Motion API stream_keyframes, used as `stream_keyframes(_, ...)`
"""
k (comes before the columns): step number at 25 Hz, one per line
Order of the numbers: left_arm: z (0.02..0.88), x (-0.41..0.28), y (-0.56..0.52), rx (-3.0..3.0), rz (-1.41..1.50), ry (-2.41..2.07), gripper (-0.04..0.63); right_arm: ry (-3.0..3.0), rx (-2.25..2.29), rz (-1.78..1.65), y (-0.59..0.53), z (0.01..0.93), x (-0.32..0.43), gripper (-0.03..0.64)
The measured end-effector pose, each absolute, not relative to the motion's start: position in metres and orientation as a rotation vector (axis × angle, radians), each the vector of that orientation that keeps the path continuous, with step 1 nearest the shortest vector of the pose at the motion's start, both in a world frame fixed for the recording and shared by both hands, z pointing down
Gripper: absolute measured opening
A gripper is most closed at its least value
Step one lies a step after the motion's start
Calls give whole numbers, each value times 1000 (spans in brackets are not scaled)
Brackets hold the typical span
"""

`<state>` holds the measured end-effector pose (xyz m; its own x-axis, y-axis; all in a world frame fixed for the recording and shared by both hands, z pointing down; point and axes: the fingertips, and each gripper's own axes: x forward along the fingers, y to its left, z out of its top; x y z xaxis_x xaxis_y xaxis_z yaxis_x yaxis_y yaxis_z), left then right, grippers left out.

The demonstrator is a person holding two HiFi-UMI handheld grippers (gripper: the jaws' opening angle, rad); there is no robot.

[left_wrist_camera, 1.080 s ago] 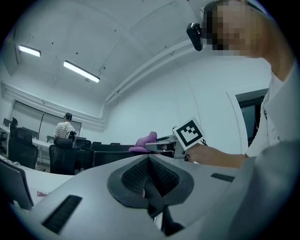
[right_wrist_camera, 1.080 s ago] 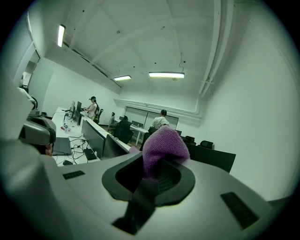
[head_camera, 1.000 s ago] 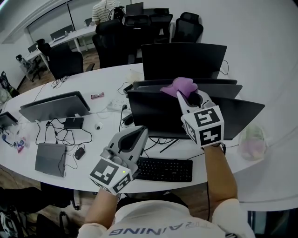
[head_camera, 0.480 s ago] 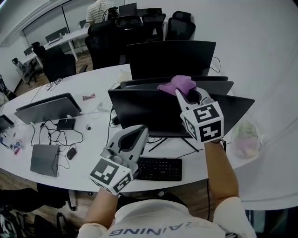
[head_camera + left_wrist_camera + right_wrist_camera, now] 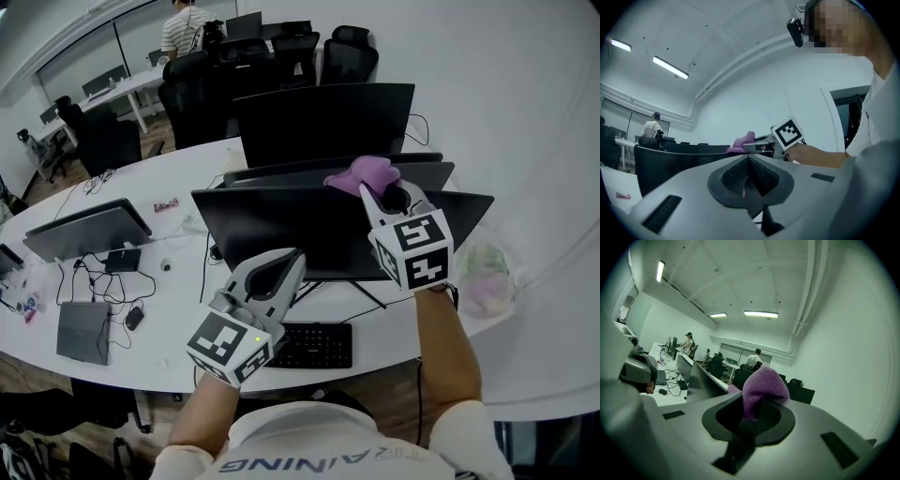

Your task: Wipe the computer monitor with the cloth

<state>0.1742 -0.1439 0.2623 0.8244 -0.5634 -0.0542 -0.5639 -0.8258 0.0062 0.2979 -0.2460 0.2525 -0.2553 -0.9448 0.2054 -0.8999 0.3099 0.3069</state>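
We can read one piece of print: the dark capitals "AINING" on the person's white shirt, at the bottom edge of the head view. A fold cuts off the letters before them. The marker cubes on the left gripper and right gripper carry black square code patterns, not characters.

Grey left claw and right claw, black-square marker cubes, white T-shirt
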Motion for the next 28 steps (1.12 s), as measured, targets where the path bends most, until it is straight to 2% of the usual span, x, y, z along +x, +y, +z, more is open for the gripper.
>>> stream_keyframes(28,268,292,-126,-3066,56,582,2,-1995,1980,-131,-210,252,462,55)
